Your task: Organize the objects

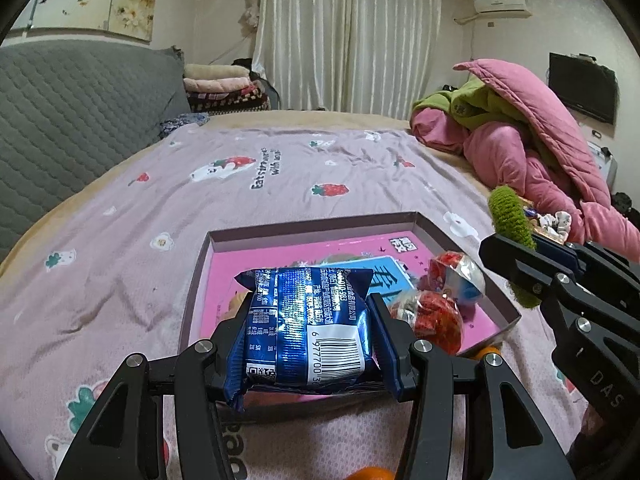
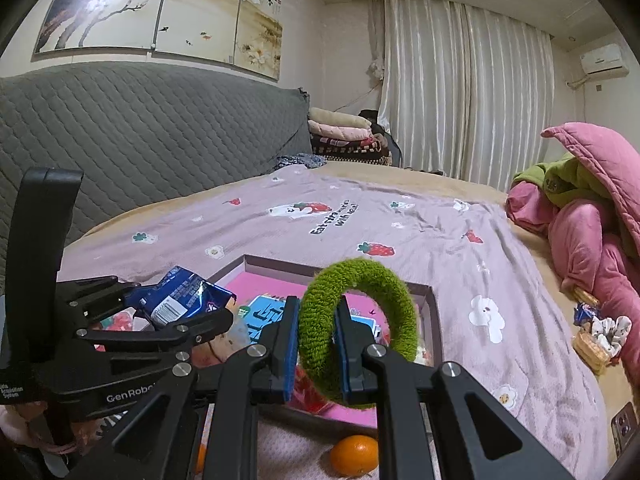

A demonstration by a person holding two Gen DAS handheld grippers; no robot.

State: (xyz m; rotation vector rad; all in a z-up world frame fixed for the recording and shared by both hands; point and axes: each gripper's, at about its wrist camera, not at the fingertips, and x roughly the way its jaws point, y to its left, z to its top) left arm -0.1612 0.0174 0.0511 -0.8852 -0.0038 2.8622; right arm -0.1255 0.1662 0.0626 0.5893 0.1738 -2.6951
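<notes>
Step in hand (judged): both tools carry an item over the shallow box; placing them inside looks like the next move.

Key relation: the box lies directly ahead of and below both tools, open side up, on the bed. The left tool sits over the near edge, so its load has only to go down and slightly forward. The right tool is also above the box's near part, just to the right of the left one.

Left tool: fingers partly closed, pinching the blue snack packet across its width; barcode face toward the camera, long axis running away from the tool, front end over the pink floor of the box.

Right tool: fingers close together, pinching one side of the green fuzzy ring; one finger passes through its hole, and the ring stands upright, edge-on to the box.

Box contents: two red-and-silver wrapped snacks at the right side; the left and far parts of the floor look free.

Not yet gathered: an orange on the bed just beside the near wall of the box; a few small items well apart at the right, by the pink quilt.

Risk (judged): the two tools are near each other; lowering both together could make them touch.
</notes>
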